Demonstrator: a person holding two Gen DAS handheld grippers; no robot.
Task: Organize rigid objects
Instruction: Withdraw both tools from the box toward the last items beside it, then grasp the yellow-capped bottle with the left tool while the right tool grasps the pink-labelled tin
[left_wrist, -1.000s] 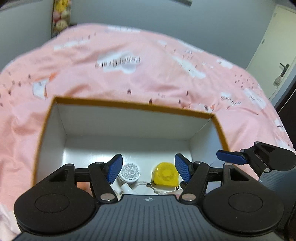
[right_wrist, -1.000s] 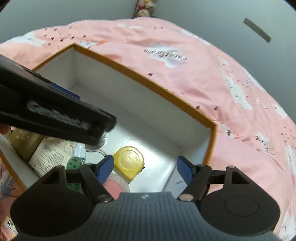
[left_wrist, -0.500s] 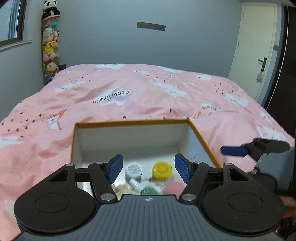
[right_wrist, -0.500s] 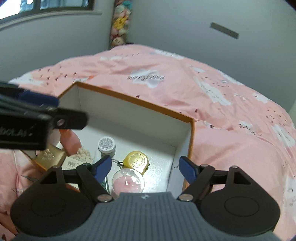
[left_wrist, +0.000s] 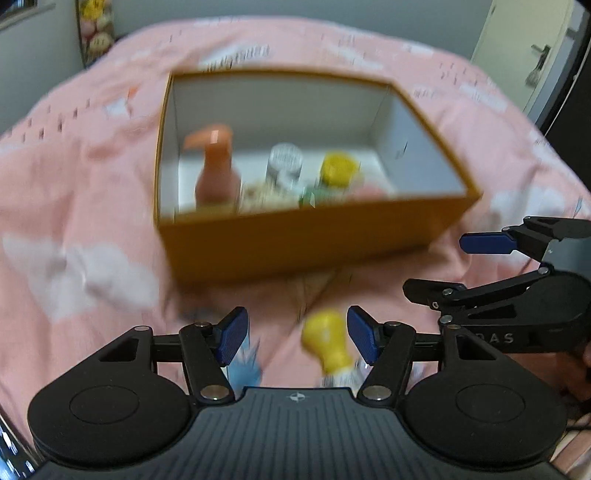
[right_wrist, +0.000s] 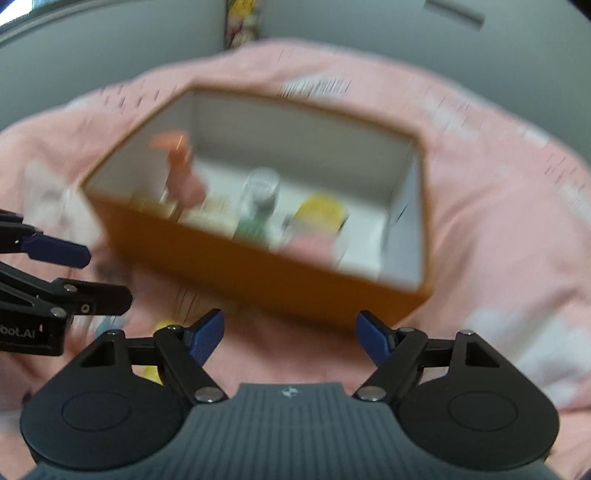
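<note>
Orange cardboard box (left_wrist: 303, 240) with white inner walls sits open on a pink bedspread (left_wrist: 74, 184), beyond both grippers and touched by neither. Both views are smeared by motion, so small details inside the box are hard to read. At its left end stands an orange pump bottle (left_wrist: 216, 170), upright; to its right are a clear jar with a silver lid (left_wrist: 284, 162) and a round yellow object (left_wrist: 338, 168), with something green (left_wrist: 321, 195) and something pink (left_wrist: 369, 192) nearer the front wall, too blurred to name. The left gripper (left_wrist: 293, 334) points down at the bedspread on the near side of the box; its blue pads are spread but drawing together, and they press on nothing. Between them, close to the right pad, lies a small yellow-topped bottle (left_wrist: 330, 345) on the cover; whether the pad touches it cannot be told through the blur. A pale blue item (left_wrist: 245, 365) lies by the left pad, also too blurred to identify. The right gripper (right_wrist: 290, 338) hangs over bare pink cloth just in front of the near wall of the box, its fingers spread wide with nothing between them. In the right wrist view the left gripper's black linkage and one blue pad reach in from the left edge, and a bit of yellow (right_wrist: 155, 369) shows behind the right gripper's left finger. A grey wall (right_wrist: 110, 55) rises at the far side of the bed.
</note>
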